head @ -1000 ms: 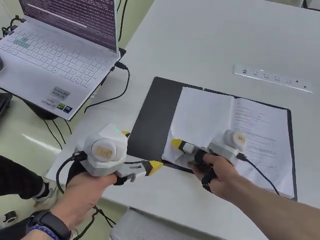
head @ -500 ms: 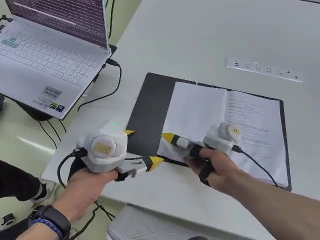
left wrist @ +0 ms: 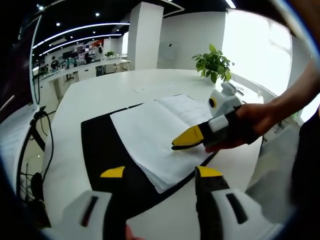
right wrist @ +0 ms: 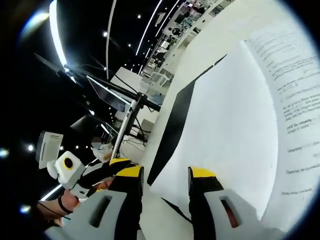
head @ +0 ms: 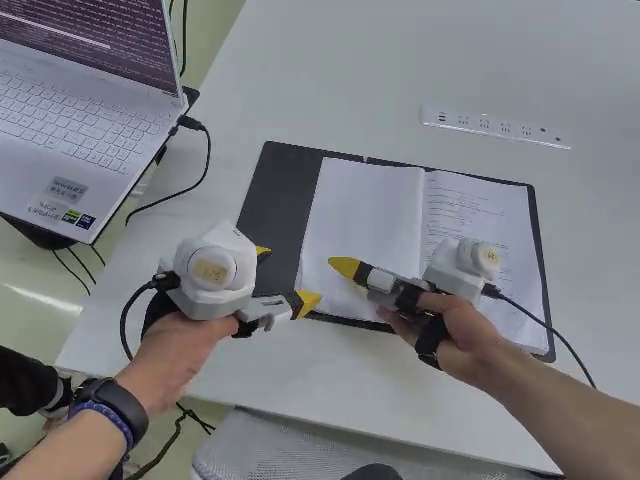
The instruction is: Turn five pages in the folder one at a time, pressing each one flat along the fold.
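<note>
A black folder (head: 275, 205) lies open on the white table, with a blank white page (head: 360, 230) on its left side and a printed page (head: 475, 235) on its right. My right gripper (head: 345, 267) hovers low over the bottom of the blank page, pointing left; in the right gripper view its jaws (right wrist: 166, 173) stand apart with nothing between them. My left gripper (head: 284, 276) is open at the folder's near left corner, aimed at the blank page (left wrist: 155, 132). The left gripper view also catches the right gripper (left wrist: 186, 140) over that page.
An open laptop (head: 70, 110) sits at the far left on a lower desk, its black cable (head: 190, 160) running beside the folder. A white power strip (head: 495, 127) lies behind the folder. The table's near edge (head: 300, 400) is close under both hands.
The head camera has shifted. My right gripper has come up off the blank page's near left corner and now sits a little further in over the page. The left gripper holds its place.
</note>
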Tool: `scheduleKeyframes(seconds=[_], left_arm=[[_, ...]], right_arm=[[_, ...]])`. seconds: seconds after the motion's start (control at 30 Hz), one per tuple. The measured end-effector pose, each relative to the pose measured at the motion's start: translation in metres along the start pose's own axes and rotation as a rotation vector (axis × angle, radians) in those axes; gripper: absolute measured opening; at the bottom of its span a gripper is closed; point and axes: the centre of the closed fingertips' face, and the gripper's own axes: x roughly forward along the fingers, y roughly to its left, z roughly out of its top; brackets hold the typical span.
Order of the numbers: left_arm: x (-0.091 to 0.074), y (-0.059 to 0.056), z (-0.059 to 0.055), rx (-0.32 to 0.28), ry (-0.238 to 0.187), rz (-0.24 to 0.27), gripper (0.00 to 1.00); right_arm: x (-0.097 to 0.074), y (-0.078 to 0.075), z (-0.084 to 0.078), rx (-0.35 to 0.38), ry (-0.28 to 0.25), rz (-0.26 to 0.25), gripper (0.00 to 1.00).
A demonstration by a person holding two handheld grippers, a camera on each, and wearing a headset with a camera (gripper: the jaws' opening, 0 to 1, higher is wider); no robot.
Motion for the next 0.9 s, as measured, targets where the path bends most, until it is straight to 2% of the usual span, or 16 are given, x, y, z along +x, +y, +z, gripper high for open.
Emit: scheduleKeyframes(seconds=[0.07,0.2,0.27,0.43,0.67,0.77,0.9], left_arm=[[0.005,-0.001,0.002,-0.010,0.001,-0.010,0.51],[0.013,-0.003,0.007,-0.008,0.005,-0.022,0.44],[0.017,-0.004,0.009,-0.001,0.004,-0.026,0.40],[0.029,-0.007,0.013,0.018,0.009,-0.049,0.34],[0.041,-0.009,0.007,0.026,0.027,-0.068,0.22],[0.046,-0.008,-0.001,0.027,0.046,-0.069,0.18],[0.052,-0.005,-0.019,0.022,0.088,-0.063,0.10]], right_arm=[[-0.009,-0.007,0.005,-0.022,-0.010,-0.017,0.34],[-0.029,-0.011,0.014,-0.046,-0.039,-0.037,0.34],[-0.037,-0.010,0.016,-0.059,-0.045,-0.052,0.34],[-0.055,-0.023,0.020,-0.066,-0.059,-0.089,0.32],[-0.077,-0.028,0.019,-0.047,-0.098,-0.112,0.31],[-0.080,-0.031,0.018,-0.047,-0.102,-0.116,0.30],[-0.083,-0.032,0.016,-0.050,-0.103,-0.120,0.30]])
